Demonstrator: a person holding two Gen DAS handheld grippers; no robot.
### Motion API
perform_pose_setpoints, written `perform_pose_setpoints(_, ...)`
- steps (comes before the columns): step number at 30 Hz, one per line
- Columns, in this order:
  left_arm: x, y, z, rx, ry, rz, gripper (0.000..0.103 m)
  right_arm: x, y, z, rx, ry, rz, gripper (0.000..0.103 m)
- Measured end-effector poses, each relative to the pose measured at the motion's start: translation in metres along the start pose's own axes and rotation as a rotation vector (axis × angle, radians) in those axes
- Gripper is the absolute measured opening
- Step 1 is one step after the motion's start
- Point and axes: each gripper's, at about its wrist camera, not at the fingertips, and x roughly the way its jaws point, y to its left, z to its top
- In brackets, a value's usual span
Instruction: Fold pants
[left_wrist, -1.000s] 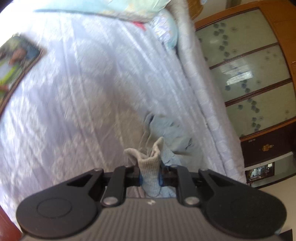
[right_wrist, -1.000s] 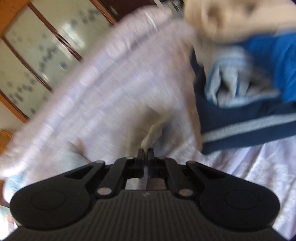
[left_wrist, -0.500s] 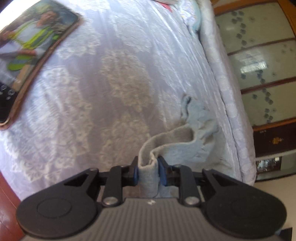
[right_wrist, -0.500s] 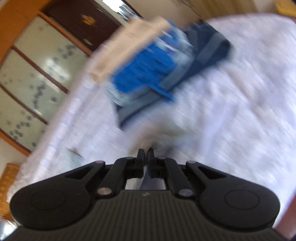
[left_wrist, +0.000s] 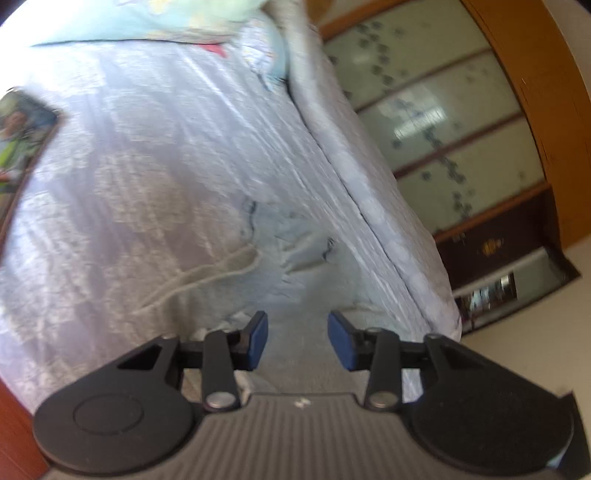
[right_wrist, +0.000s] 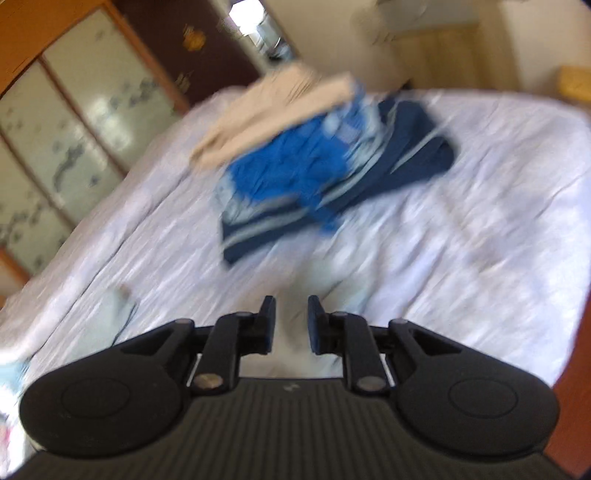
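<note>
Right, both tongs apart: left gripper (left_wrist: 297, 339) and right gripper (right_wrist: 291, 325) empty over pale grey-blue cotton pants (left_wrist: 280, 251); loose folds risk slipping apart.

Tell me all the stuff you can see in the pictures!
pants: one, pale grey-blue, lying on the bed near its edge
bed cover: one, pale lilac, patterned
framed photo: one, brown frame, left side of bed
pillow: one, light blue-green, far end
clothes pile: one heap, blue, navy and beige, middle of bed
wardrobe: one, wood with frosted panels, beside bed
left gripper: black, blue pads, open
right gripper: black, open
</note>
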Motion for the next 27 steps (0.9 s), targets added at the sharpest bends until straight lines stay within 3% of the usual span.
perform_pose_setpoints(3,0.028,0.0,-0.009,0.028,0.085,0.093,0.042,0.026,-0.01,-0.009,0.009,0.133,-0.141,0.022)
perform_pose_setpoints(4,0.035,0.005,-0.008,0.016,0.107,0.122,0.04,0.03,-0.021,-0.011,0.06,0.15,-0.194,0.017)
perform_pose_setpoints(6,0.038,0.01,0.008,-0.019,0.091,0.112,0.04,0.018,-0.03,-0.009,0.155,0.105,-0.177,0.022)
perform_pose_setpoints(7,0.038,0.011,0.021,-0.039,0.065,0.1,0.04,0.013,-0.024,-0.004,0.12,0.079,-0.192,0.022)
perform_pose_setpoints(9,0.042,0.01,0.052,-0.06,0.009,0.094,0.044,0.007,-0.001,0.012,0.018,0.029,-0.134,0.023)
perform_pose_setpoints(11,0.061,0.007,0.082,-0.064,-0.019,0.113,0.058,0.007,0.023,0.03,-0.012,0.014,-0.039,0.023)
perform_pose_setpoints(14,0.107,0.004,0.109,-0.052,0.004,0.164,0.068,0.03,0.067,0.055,-0.014,0.039,0.154,0.028)
perform_pose_setpoints(17,0.157,0.002,0.116,-0.034,0.021,0.224,0.08,0.072,0.109,0.064,0.016,0.104,0.296,0.041)
perform_pose_setpoints(20,0.192,0.003,0.115,-0.07,0.054,0.175,0.086,0.128,0.151,0.059,0.003,0.195,0.322,0.041)
perform_pose_setpoints(23,0.219,-0.005,0.11,-0.014,0.085,0.217,0.09,0.182,0.185,0.044,-0.01,0.288,0.312,0.041)
perform_pose_setpoints(24,0.226,-0.007,0.109,0.014,0.09,0.24,0.089,0.197,0.194,0.038,-0.014,0.315,0.308,0.041)
perform_pose_setpoints(27,0.238,-0.01,0.107,0.066,0.088,0.29,0.07,0.235,0.211,0.022,0.017,0.373,0.311,0.041)
